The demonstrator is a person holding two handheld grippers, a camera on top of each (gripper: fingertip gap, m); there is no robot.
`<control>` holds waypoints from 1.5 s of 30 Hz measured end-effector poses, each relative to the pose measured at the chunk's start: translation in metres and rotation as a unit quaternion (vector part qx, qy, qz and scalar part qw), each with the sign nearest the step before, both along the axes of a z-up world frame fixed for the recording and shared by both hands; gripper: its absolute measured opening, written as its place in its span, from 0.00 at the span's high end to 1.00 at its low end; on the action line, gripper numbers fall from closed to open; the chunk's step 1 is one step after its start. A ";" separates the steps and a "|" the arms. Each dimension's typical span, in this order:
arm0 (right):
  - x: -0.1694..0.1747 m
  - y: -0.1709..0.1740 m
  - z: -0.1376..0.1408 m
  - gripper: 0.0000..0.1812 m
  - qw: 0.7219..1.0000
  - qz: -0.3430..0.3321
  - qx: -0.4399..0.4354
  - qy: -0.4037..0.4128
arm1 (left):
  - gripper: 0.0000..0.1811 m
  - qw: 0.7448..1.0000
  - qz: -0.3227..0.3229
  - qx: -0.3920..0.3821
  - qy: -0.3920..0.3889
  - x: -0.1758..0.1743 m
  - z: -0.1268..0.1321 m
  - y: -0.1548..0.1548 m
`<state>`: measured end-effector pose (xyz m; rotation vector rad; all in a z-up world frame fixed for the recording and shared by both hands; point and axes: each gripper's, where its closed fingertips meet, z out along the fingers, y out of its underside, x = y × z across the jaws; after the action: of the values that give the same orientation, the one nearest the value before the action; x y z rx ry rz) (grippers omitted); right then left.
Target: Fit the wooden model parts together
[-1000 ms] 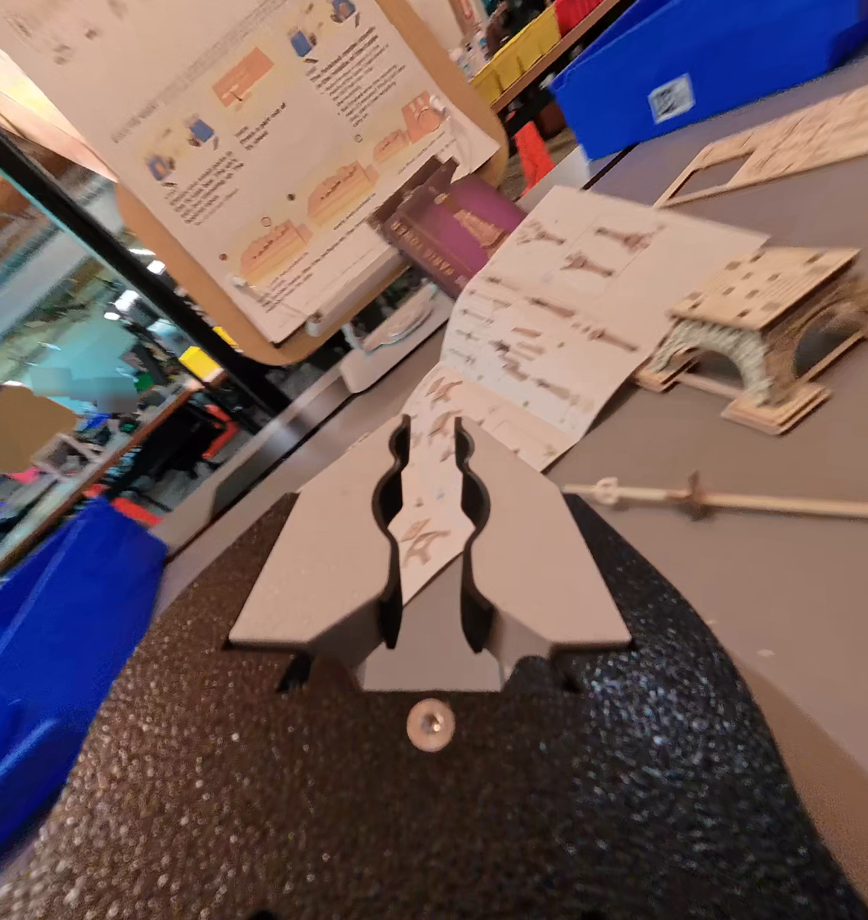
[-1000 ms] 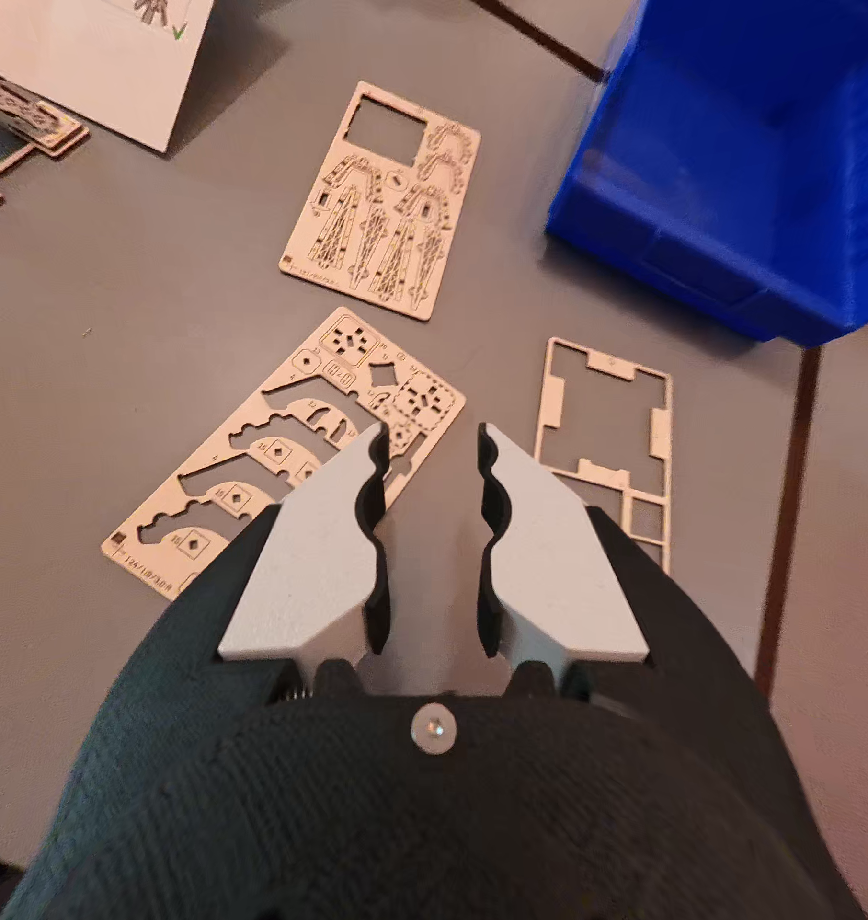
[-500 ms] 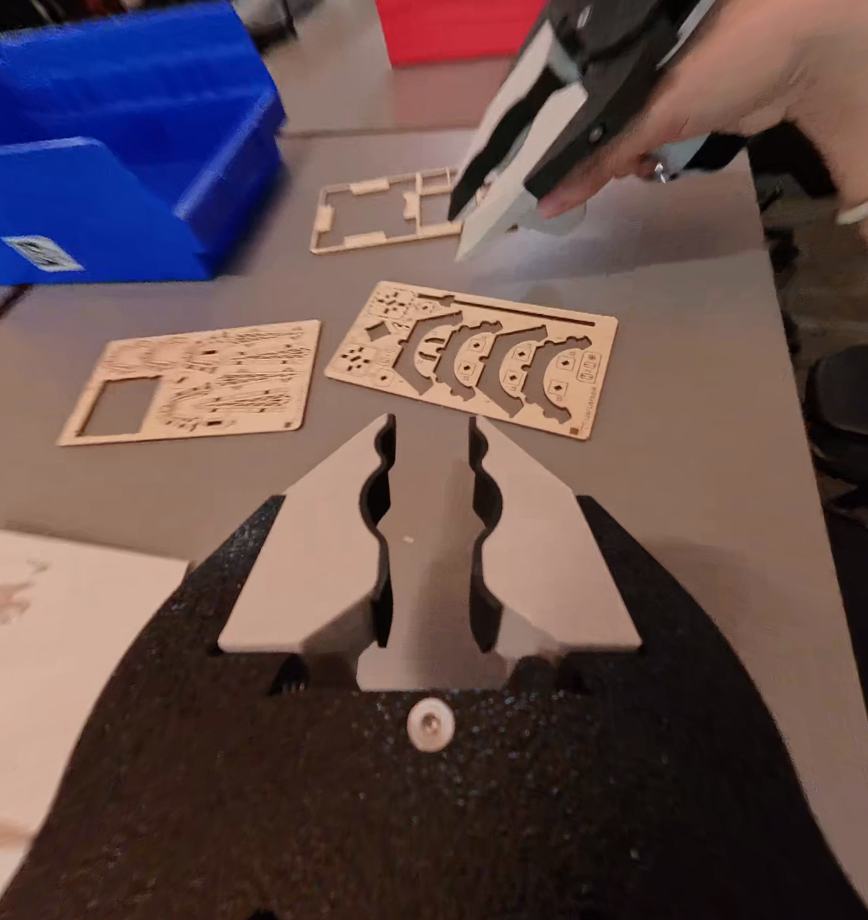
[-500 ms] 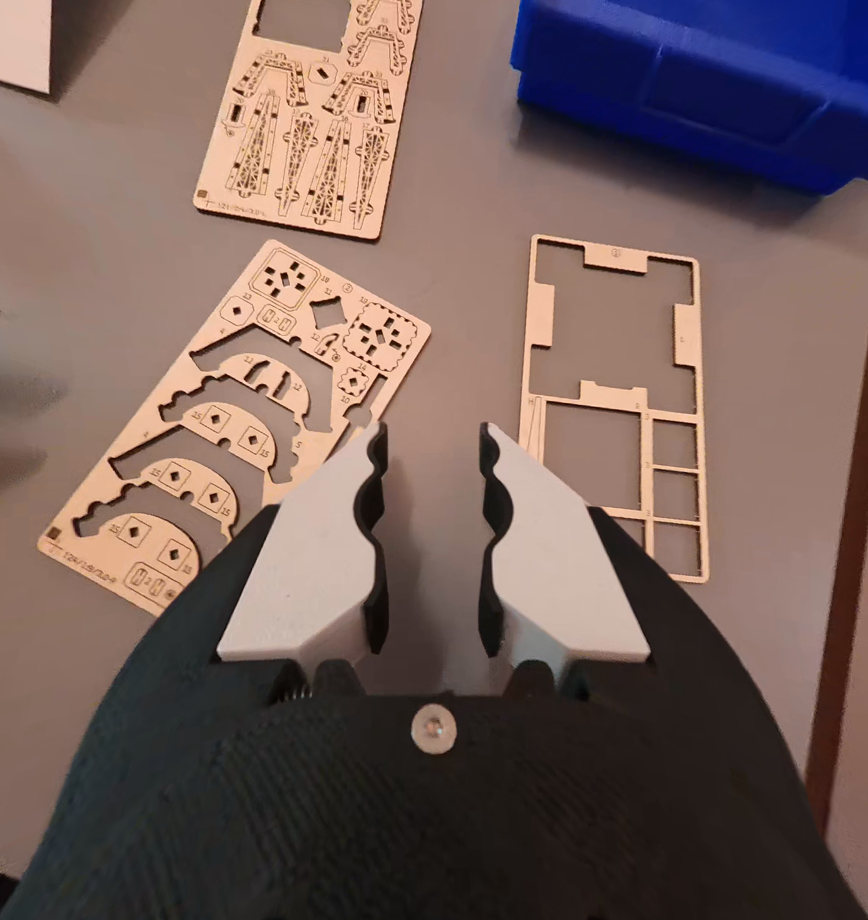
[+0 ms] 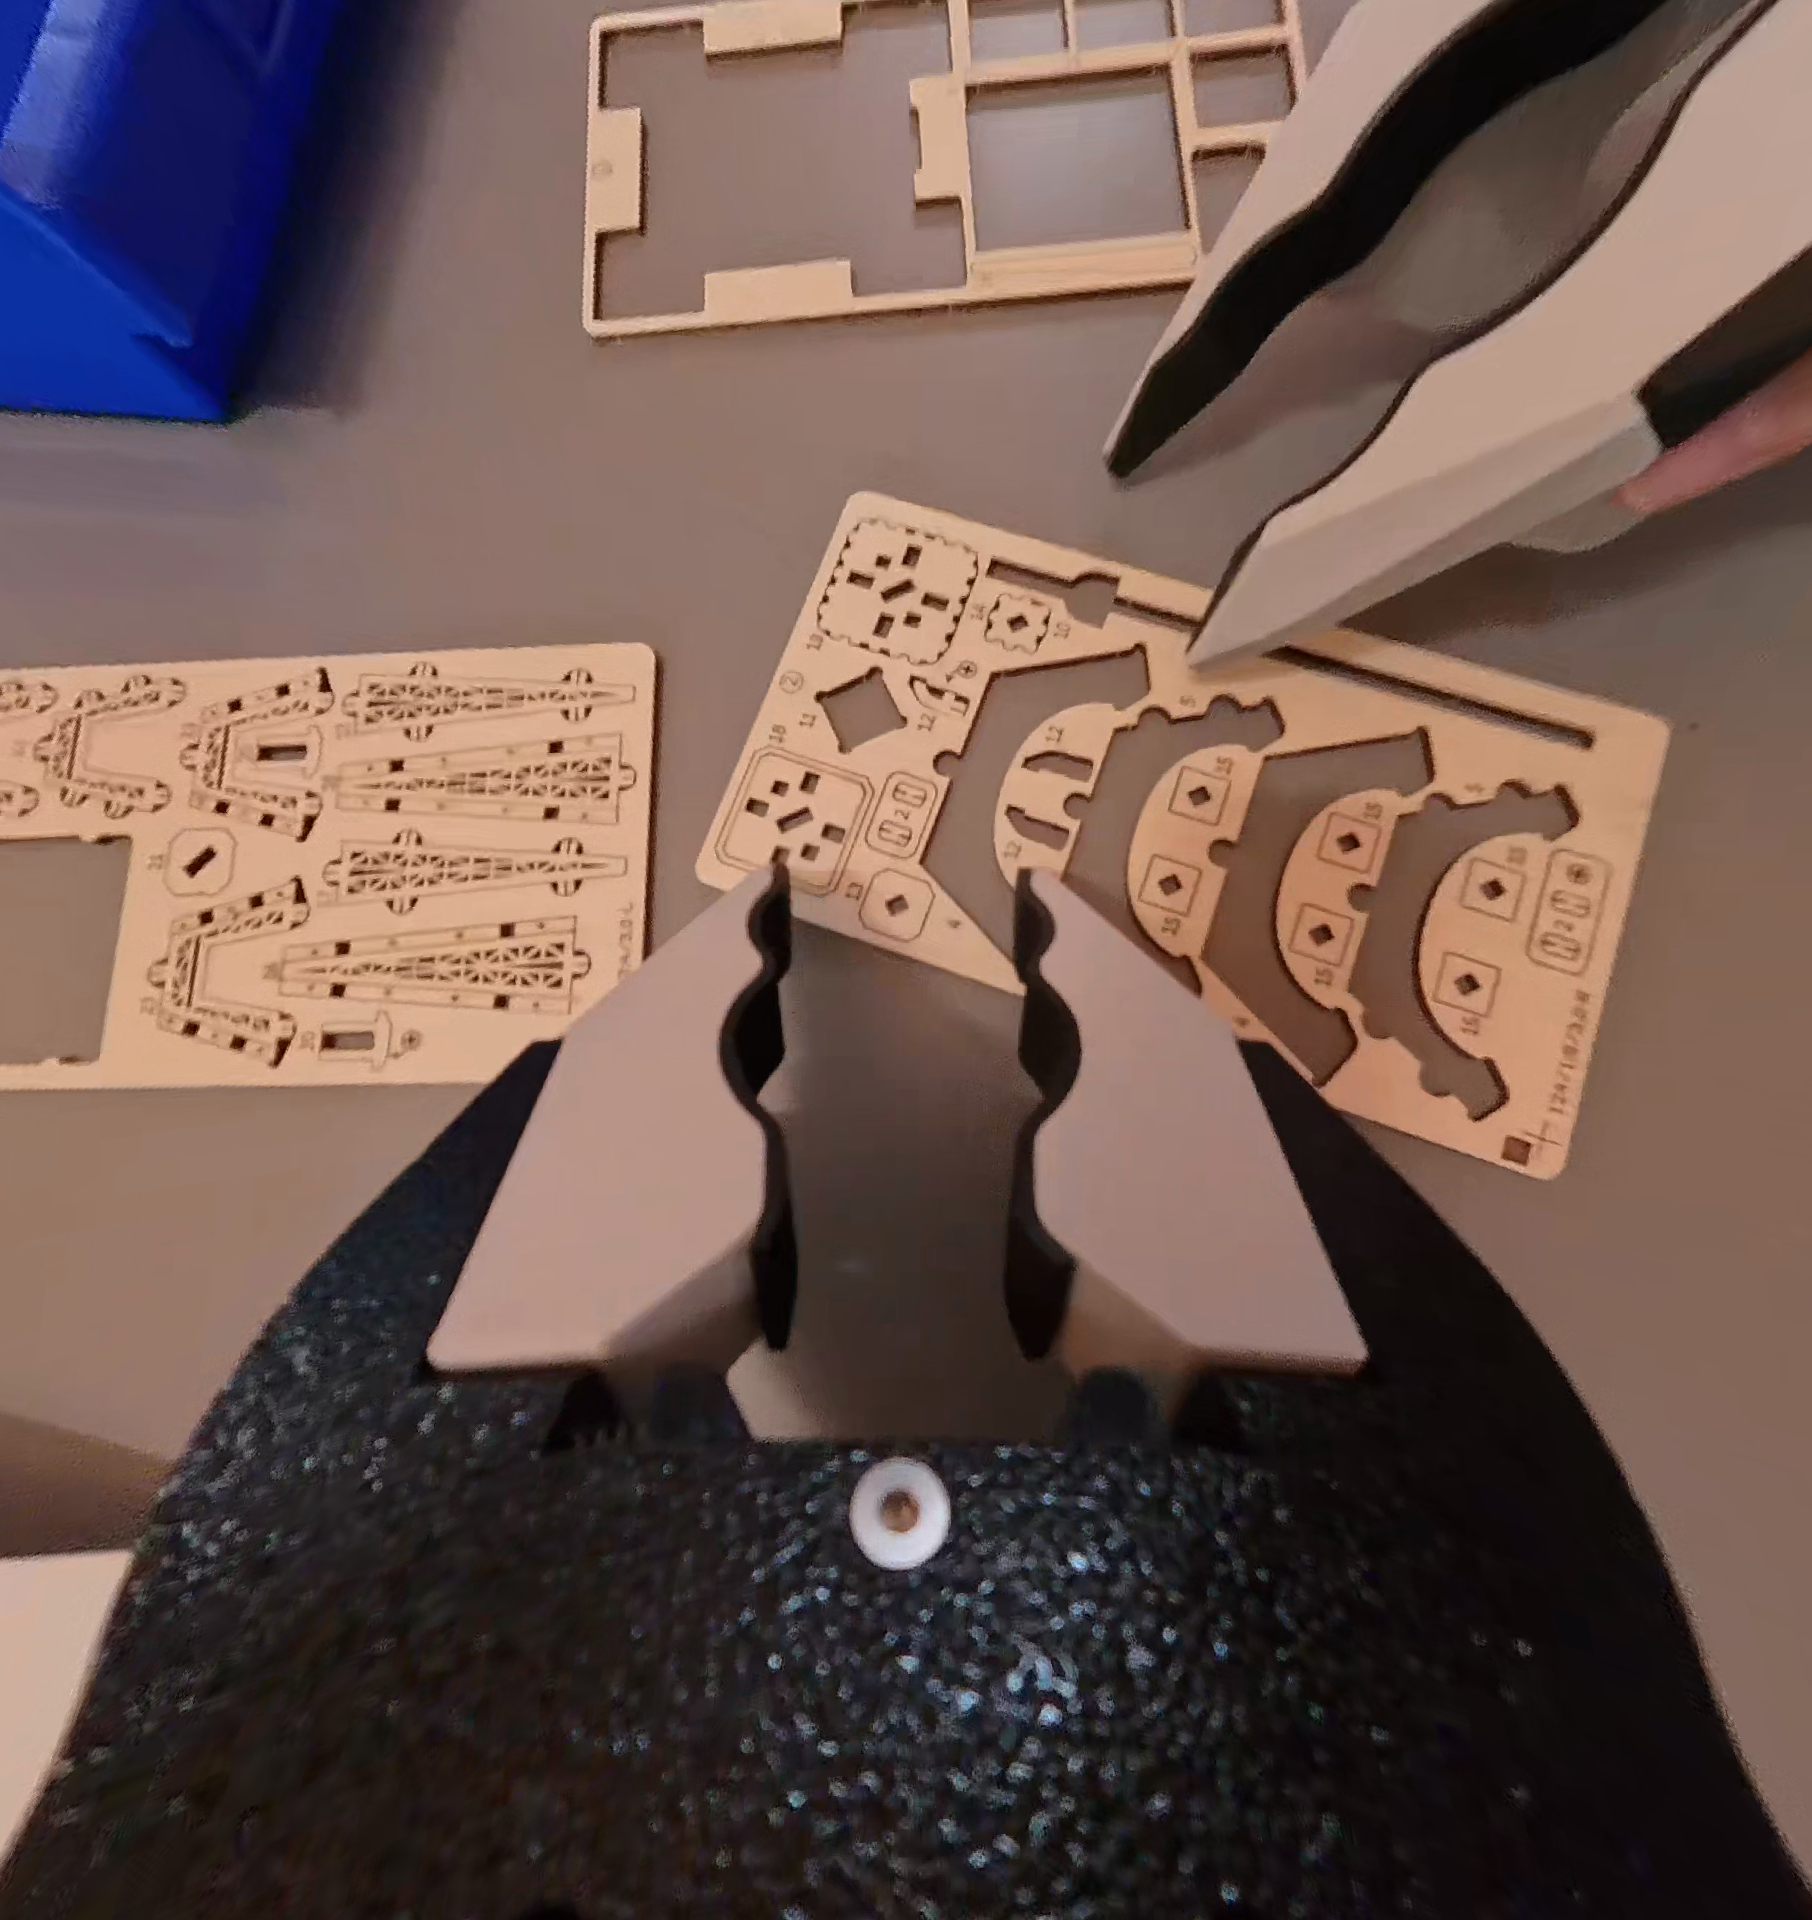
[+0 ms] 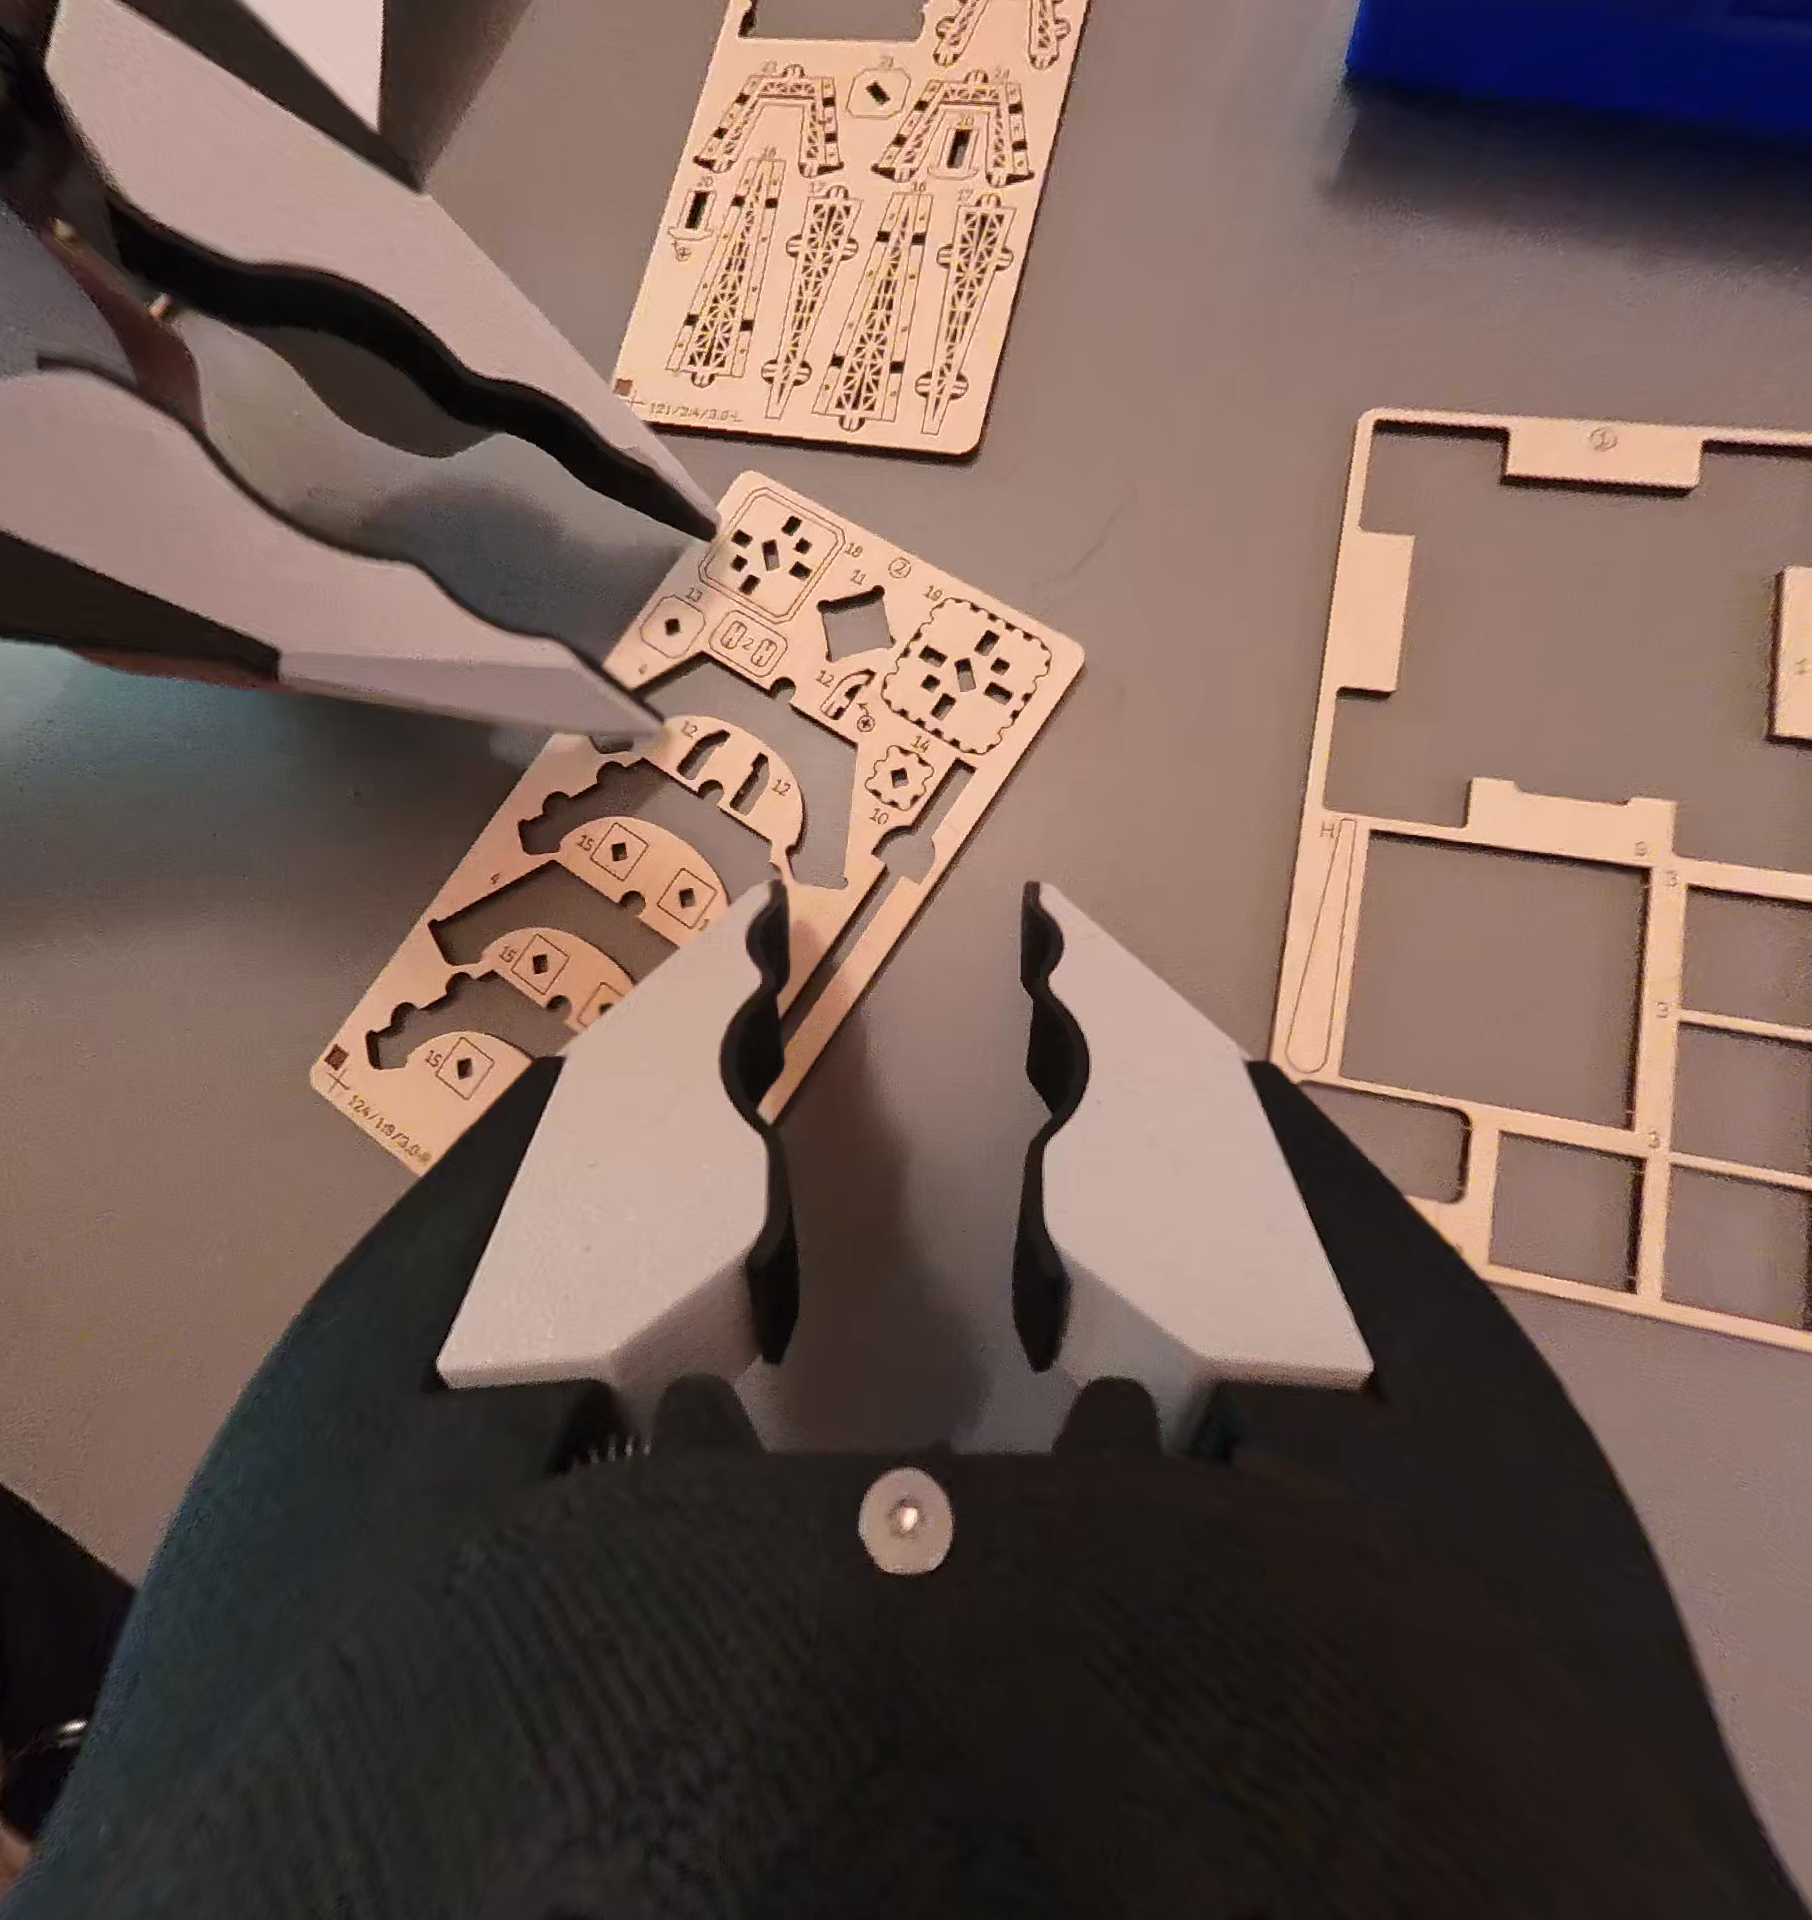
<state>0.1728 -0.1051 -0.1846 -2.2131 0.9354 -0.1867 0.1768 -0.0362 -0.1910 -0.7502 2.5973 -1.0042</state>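
Observation:
A wooden sheet of arch-shaped parts (image 5: 1619,1039) lies flat on the grey table, with several parts punched out. My left gripper (image 5: 902,878) is open and empty, its tips over the sheet's near corner. My right gripper (image 5: 1156,556) is open and empty too, reaching in from the upper right with one tip at the sheet's far edge. In the right wrist view, the right gripper (image 6: 904,888) hangs over the arch sheet's (image 6: 912,569) long edge. The left gripper (image 6: 682,621) points at its top-left corner. I cannot tell whether either one touches the sheet.
A wooden sheet of lattice parts (image 5: 414,790) lies to the left and shows in the right wrist view (image 6: 840,239). An emptied frame sheet (image 5: 777,291) (image 6: 1598,447) lies beyond. A blue bin (image 5: 102,208) stands at the far left. White paper (image 5: 8,1642) lies near me.
The left view swung away from the instruction sheets and the built model base toward the flat sheets. Both grippers dropped close over the arch sheet. Both stayed open.

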 end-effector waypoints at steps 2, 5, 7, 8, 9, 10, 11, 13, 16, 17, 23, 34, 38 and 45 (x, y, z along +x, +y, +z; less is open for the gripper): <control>-0.001 0.000 -0.002 0.73 1.000 -0.012 -0.003 0.016 | 0.75 1.000 0.015 0.001 -0.007 -0.004 0.001 0.005; -0.001 0.002 -0.005 0.69 0.999 -0.017 -0.023 0.016 | 0.75 0.998 0.059 -0.005 -0.020 -0.011 0.005 0.013; -0.003 0.006 -0.005 0.65 0.999 -0.014 -0.029 0.018 | 0.76 0.997 0.078 -0.009 -0.012 -0.021 0.003 0.016; -0.004 0.008 -0.005 0.62 0.999 -0.012 -0.031 0.018 | 0.77 0.996 0.085 -0.013 -0.005 -0.025 0.000 0.017; -0.005 0.009 -0.006 0.61 0.999 -0.010 -0.037 0.017 | 0.77 0.996 0.091 -0.023 0.000 -0.028 0.000 0.016; -0.005 0.010 -0.006 0.60 0.999 -0.007 -0.045 0.014 | 0.78 0.995 0.095 -0.031 0.003 -0.030 0.000 0.015; -0.006 0.011 -0.007 0.59 0.999 -0.003 -0.053 0.010 | 0.78 0.994 0.098 -0.038 0.006 -0.032 -0.001 0.014; -0.006 0.014 -0.008 0.57 0.998 0.003 -0.061 0.006 | 0.79 0.992 0.107 -0.058 0.013 -0.034 -0.001 0.012; -0.005 0.019 -0.009 0.62 0.998 0.009 -0.067 -0.003 | 0.77 0.989 0.113 -0.085 0.033 -0.037 -0.001 0.008; -0.005 0.021 -0.008 0.66 0.998 0.013 -0.061 -0.003 | 0.76 0.990 0.111 -0.086 0.034 -0.038 -0.001 0.008; 0.001 0.024 -0.007 0.90 0.999 0.012 -0.034 -0.006 | 0.76 0.989 0.118 -0.087 0.033 -0.038 -0.001 0.012; 0.008 0.003 0.001 0.74 0.999 -0.033 -0.030 -0.013 | 0.80 0.989 0.128 -0.068 0.010 -0.037 -0.001 0.021; 0.009 -0.005 0.010 0.66 0.998 -0.032 -0.035 -0.035 | 0.84 0.991 0.119 -0.057 -0.012 -0.036 0.003 0.020; 0.021 -0.010 0.027 0.62 0.994 -0.037 -0.025 -0.095 | 0.85 0.998 0.033 -0.047 -0.040 -0.049 0.008 -0.003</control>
<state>0.1942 -0.1150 -0.1579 -2.1633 0.9166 -0.4517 0.1279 -0.0390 -0.1830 -0.7948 2.4557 -1.1207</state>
